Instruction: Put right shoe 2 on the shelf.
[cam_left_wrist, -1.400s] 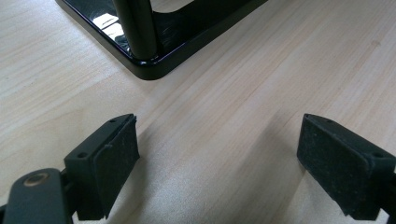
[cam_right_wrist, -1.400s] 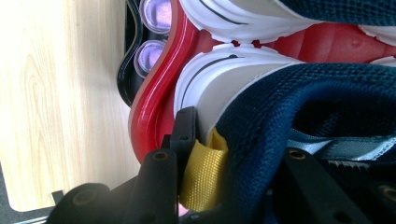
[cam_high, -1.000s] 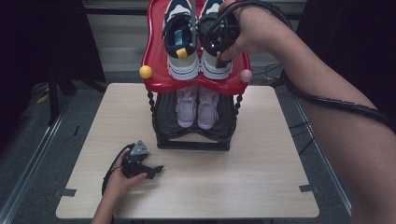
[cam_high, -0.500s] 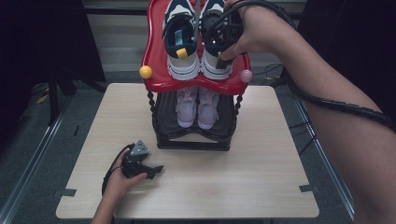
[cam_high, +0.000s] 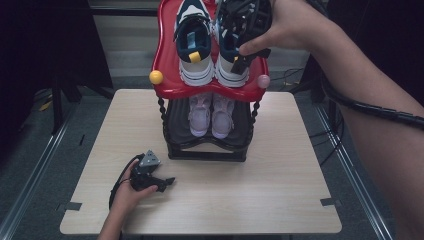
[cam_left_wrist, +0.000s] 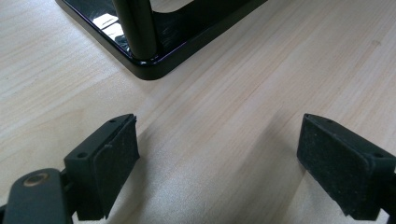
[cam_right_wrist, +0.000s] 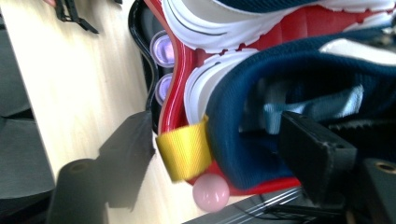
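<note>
Your right tongs (cam_high: 239, 56) hover at the heel of the right navy shoe (cam_high: 231, 60) on the red top shelf (cam_high: 167, 75), its jaws just opened, one inside the collar, pads off it. Your left tongs (cam_left_wrist: 219, 154) rest wide open and empty on the tabletop (cam_high: 280, 190) near the rack's base (cam_left_wrist: 154, 65).

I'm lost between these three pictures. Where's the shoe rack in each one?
High view: rack at top centre, on the table's far half.
Left gripper view: its black base corner, top left.
Right gripper view: its red top rim, running down the middle.
Shared landmark: the wooden table.
</note>
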